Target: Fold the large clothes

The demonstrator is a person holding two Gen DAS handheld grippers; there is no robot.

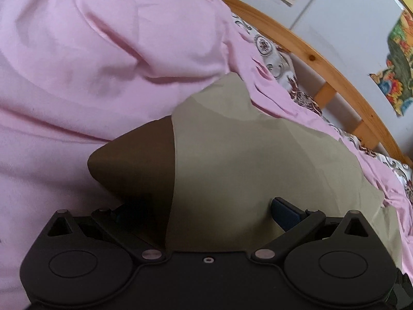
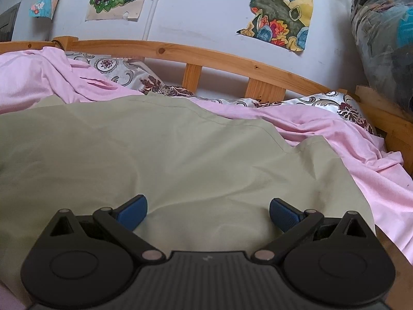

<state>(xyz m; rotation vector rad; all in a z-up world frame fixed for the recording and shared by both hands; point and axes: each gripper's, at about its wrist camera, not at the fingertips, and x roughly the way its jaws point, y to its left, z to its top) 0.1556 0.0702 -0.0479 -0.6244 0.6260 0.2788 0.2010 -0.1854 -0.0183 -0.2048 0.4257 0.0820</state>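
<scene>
Left wrist view: left tongs (image 1: pixel 206 206) spread wide, gripping nothing; the olive-green cotton garment (image 1: pixel 245 155) drapes between them, one corner lifted off the pink bed sheet (image 1: pixel 77 51), prob. ready to pinch.

Right wrist view: right tongs (image 2: pixel 207 214) also wide apart, empty, over the garment lying spread on the bed, w/ wooden bed rail (image 2: pixel 206 56) behind.

A pink sheet (image 2: pixel 348 139) covers the bed across the middle of the frame, bunched over a patterned pillow (image 2: pixel 113 69) at upper left. Behind runs a wooden rail (image 2: pixel 206 56), with drawings (image 2: pixel 278 10) taped to the wall (one torn) and a plastic-wrapped bundle (image 2: pixel 384 38) at upper right.
</scene>
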